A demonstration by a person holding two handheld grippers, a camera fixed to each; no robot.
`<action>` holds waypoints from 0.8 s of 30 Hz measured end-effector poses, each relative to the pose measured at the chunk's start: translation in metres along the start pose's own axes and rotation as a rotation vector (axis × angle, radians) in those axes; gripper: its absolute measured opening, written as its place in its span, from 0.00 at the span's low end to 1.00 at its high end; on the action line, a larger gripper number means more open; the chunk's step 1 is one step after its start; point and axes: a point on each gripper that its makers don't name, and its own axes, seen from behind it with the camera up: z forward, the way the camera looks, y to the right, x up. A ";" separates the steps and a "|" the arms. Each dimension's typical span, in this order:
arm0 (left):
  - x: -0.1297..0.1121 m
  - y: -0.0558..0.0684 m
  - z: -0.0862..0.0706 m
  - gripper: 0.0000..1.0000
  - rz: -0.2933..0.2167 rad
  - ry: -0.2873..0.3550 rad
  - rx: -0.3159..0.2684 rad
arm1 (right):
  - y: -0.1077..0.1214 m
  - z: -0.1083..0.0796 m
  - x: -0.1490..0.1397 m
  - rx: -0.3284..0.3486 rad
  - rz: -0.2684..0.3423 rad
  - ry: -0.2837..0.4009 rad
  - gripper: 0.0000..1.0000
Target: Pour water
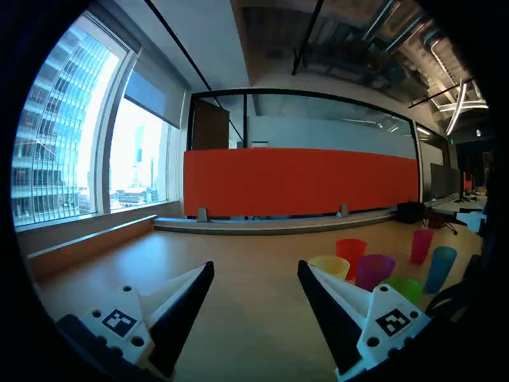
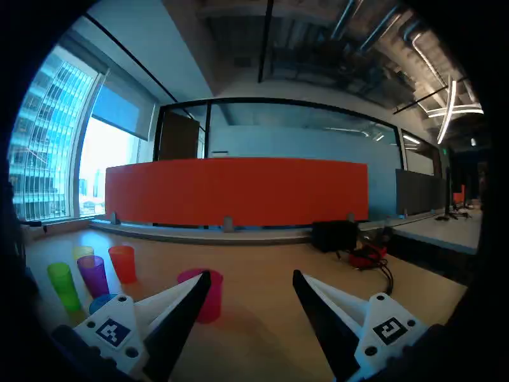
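Plainly, left hand-held gripper (image 1: 256, 270) and right hand-held gripper (image 2: 251, 279) gape empty over open table (image 1: 254, 331), cups (image 1: 374, 270) clustered aside

Right gripper view: the blue cup (image 2: 98, 304) shows just a rim behind the right claw (image 2: 250, 275), which also covers part of the pink cup (image 2: 215, 299). Left gripper view: the green cup (image 1: 407, 290) is half-hidden behind the left claw (image 1: 256, 264) — cup contents unreadable.

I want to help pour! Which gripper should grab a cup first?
Probably right: the open right gripper has the pink cup close beside its finger. The left gripper has its cups bunched, off to one side.
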 end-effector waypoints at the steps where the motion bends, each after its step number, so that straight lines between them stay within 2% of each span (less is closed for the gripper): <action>1: 0.000 0.000 0.000 0.98 0.000 0.000 0.000 | 0.000 0.000 0.000 0.001 0.000 0.000 1.00; 24: 0.000 0.000 0.000 0.98 0.000 0.000 0.000 | -0.002 -0.003 -0.002 0.006 0.000 -0.003 0.99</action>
